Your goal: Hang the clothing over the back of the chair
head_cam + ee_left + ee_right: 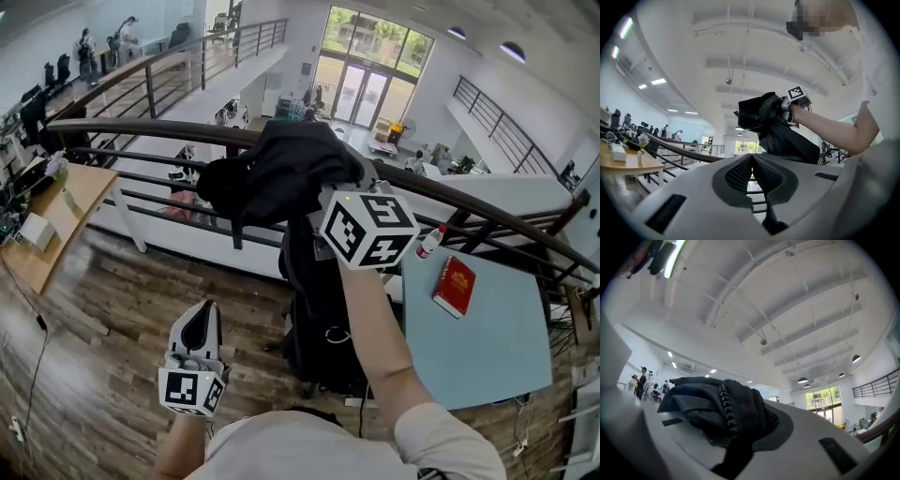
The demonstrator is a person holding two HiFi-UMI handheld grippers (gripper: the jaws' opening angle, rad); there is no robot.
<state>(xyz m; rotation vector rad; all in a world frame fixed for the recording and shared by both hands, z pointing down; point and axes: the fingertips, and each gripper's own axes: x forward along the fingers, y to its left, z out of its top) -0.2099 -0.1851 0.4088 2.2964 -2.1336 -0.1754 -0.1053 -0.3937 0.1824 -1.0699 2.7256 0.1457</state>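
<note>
Nearest the body, the left gripper (202, 317) sits low, its jaws together on nothing. Beyond it the right gripper (326, 204) is clamped on a bunched fold of the black clothing (277, 173), held high with its length trailing straight down. The dark chair (314, 356) seems to stand directly beneath, closer to the right hand.

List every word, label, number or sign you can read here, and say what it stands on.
No text here can be read.
Red book: a faint mark on the cover, too small to read.
Bottle: label too small to read.
Marker cubes: black-and-white square patterns only, no letters.
</note>
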